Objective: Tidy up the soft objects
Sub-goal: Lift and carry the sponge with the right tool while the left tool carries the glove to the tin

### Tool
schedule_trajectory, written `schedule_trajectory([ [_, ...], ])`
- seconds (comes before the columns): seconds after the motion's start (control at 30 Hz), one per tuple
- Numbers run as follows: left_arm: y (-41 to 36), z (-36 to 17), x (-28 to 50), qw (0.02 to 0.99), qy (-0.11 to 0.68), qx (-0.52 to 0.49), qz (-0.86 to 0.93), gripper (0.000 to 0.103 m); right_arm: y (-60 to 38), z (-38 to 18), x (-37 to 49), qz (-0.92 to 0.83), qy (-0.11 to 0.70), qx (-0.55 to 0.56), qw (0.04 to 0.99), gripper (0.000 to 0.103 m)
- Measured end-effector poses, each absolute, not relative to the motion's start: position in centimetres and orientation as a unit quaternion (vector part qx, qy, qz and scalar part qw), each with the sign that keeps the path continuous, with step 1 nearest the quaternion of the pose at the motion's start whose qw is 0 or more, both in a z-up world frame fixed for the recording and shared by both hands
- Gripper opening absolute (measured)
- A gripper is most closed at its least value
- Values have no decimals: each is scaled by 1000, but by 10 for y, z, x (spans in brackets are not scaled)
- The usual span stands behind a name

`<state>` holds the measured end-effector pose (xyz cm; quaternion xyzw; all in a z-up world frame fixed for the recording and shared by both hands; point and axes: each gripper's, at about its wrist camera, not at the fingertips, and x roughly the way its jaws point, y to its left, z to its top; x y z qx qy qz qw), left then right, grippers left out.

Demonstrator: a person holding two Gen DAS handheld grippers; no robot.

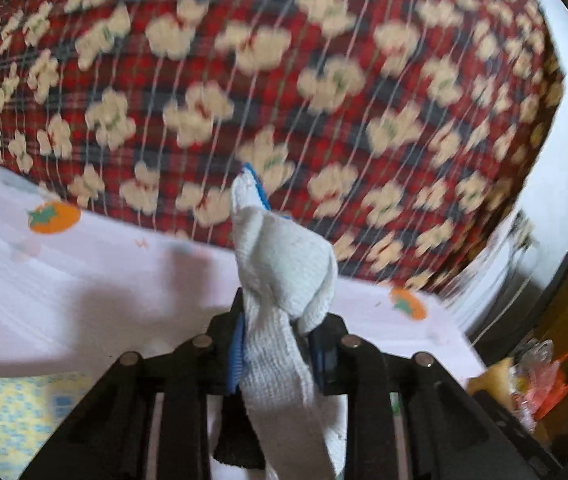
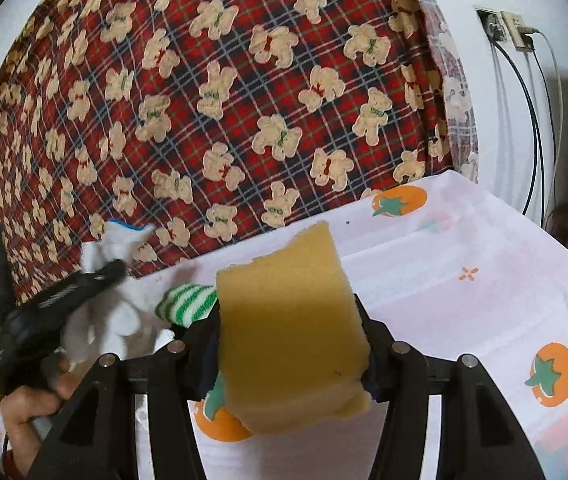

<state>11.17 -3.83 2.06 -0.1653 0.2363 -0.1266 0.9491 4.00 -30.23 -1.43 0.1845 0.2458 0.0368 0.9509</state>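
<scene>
The left gripper [image 1: 275, 344] has its jaws clamped narrowly on a white sock [image 1: 284, 264], a ribbed knit piece with a blue trim at its far tip. The sock bunches into a soft lump just beyond the blue pads and a flat band of it hangs back toward the camera. This view is blurred.

The right gripper [image 2: 290, 340] grips a yellow sponge [image 2: 288, 320] with its jaws about half apart, the pads pressing its two sides. The sponge is a thick, porous block with a notched far edge, and it stands tilted above the surface [image 2: 464, 300].

That surface is covered with a smooth white cloth printed with orange persimmons. On it, just left of the sponge, lies a green-and-white striped sock [image 2: 187, 300], fuzzy and curled. Further left in the right wrist view, the left gripper [image 2: 115, 270] shows as a dark blurred shape with the white sock [image 2: 115, 312] hanging from it, and a hand [image 2: 31, 412] holds it from below.

Behind everything hangs a red plaid cloth [image 2: 223, 100] patterned with cream teddy bears. At the far right, a white wall carries a socket [image 2: 504, 26] with dark cables running down.
</scene>
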Motion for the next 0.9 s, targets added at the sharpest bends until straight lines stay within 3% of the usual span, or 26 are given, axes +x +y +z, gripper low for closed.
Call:
schedule_trajectory([
  [0.33, -19, 26, 60, 945, 200, -148, -210, 25, -302, -11, 37, 19, 229, 167, 959, 58],
  [0.9, 6, 20, -5, 970, 162, -62, -169, 25, -287, -9, 23, -33, 204, 114, 972, 58],
])
